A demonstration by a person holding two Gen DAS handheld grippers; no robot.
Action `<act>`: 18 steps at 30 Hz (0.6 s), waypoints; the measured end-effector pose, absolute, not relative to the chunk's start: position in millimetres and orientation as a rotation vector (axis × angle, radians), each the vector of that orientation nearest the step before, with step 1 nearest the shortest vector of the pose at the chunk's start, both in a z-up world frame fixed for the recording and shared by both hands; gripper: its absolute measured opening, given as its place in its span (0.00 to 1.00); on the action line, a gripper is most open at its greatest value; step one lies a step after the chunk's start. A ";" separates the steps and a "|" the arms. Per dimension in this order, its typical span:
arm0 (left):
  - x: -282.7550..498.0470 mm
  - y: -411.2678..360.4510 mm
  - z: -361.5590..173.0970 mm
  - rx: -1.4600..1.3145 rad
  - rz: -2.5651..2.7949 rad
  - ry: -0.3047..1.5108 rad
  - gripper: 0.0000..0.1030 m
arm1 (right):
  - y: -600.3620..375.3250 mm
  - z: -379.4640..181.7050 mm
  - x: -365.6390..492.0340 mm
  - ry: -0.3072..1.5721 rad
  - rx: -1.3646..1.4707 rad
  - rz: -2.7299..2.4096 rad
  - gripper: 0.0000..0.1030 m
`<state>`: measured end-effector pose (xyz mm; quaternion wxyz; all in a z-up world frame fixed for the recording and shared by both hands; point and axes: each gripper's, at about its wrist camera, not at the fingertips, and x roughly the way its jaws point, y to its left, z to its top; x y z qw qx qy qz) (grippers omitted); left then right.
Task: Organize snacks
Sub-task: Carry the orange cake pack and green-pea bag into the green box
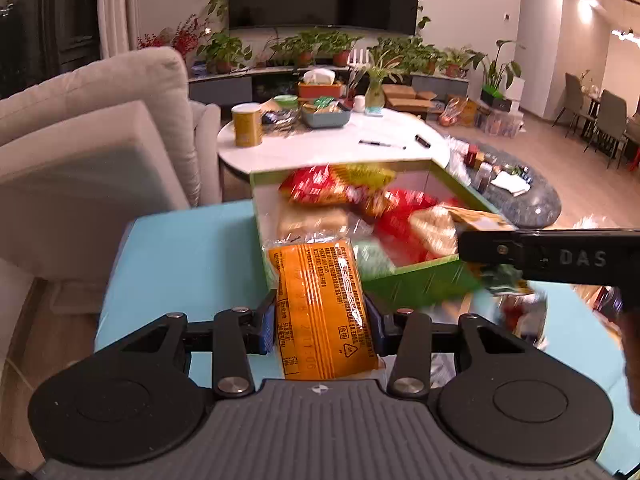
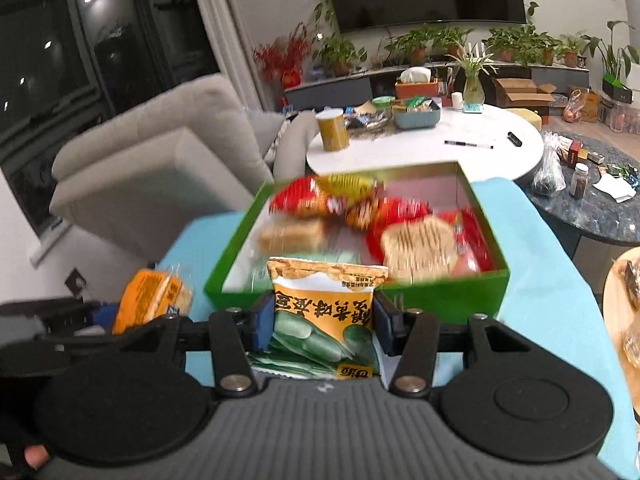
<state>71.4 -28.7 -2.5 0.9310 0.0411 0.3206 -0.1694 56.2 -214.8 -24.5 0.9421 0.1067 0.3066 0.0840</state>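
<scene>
A green box (image 1: 416, 284) (image 2: 440, 300) holding several wrapped snacks stands on a light blue cloth (image 1: 180, 260). My left gripper (image 1: 320, 320) is shut on an orange snack packet (image 1: 324, 312), held up just in front of the box's near left corner. That orange packet (image 2: 150, 294) and the left gripper also show at the left of the right wrist view. My right gripper (image 2: 324, 320) is shut on a green-and-yellow snack bag (image 2: 324, 312), held above the cloth before the box's near wall. In the left wrist view the right gripper's black body (image 1: 560, 258) reaches in from the right.
A beige sofa (image 1: 92, 132) stands to the left. Beyond the box is a white round table (image 1: 328, 140) with a yellow can (image 1: 247, 124), a blue bowl and pens. A dark round table (image 2: 600, 208) with small items is at the right. A plate edge (image 2: 624, 312) shows at far right.
</scene>
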 end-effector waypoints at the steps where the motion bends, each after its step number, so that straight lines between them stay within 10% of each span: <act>1: 75.5 -32.2 0.0 0.082 -0.354 0.653 0.39 | -216.8 -22.0 60.7 0.617 0.230 0.177 0.64; 18: 147.4 -59.3 -4.3 0.076 -0.341 0.674 0.39 | -240.1 -28.1 120.3 0.632 0.368 0.206 0.64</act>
